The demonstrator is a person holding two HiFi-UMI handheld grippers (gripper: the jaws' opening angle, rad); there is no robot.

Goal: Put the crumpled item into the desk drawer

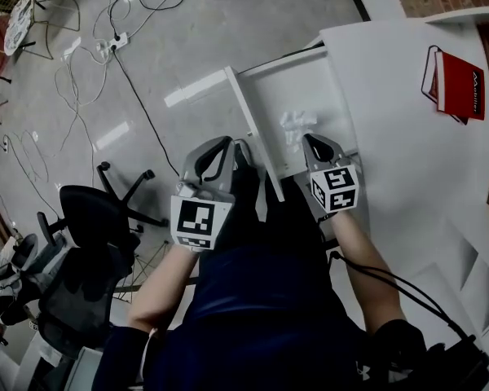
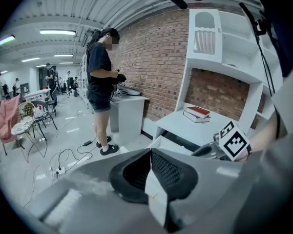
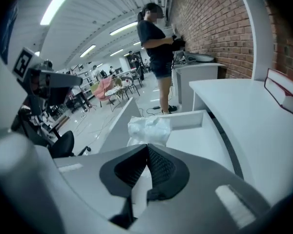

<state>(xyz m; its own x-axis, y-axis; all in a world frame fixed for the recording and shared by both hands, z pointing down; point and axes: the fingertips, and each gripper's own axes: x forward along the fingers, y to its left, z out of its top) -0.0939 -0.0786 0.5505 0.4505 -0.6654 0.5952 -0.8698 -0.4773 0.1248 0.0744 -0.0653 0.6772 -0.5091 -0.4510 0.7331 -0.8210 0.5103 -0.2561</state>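
The crumpled white wad (image 1: 297, 125) lies inside the open drawer (image 1: 265, 88), just ahead of the tips of my right tongs (image 1: 314, 143) and a little to their left. From the right gripper view the wad (image 3: 149, 128) sits on the drawer floor directly beyond the tips, apart from them. The right tongs (image 3: 147, 147) are closed tip to tip with nothing between them.

My left tongs (image 1: 228, 145) hang outside the drawer, beside its front panel and above the floor. In their own view the left tongs (image 2: 150, 151) are also pressed together and empty.

To the right of the right tongs runs the white tabletop (image 1: 391, 96), with a red book (image 1: 459, 84) lying well beyond them.

I judge the main job done, since the wad is in the drawer and free of my grip. What may be left is backing the right tongs out and pushing the drawer shut, though the task does not ask for that.
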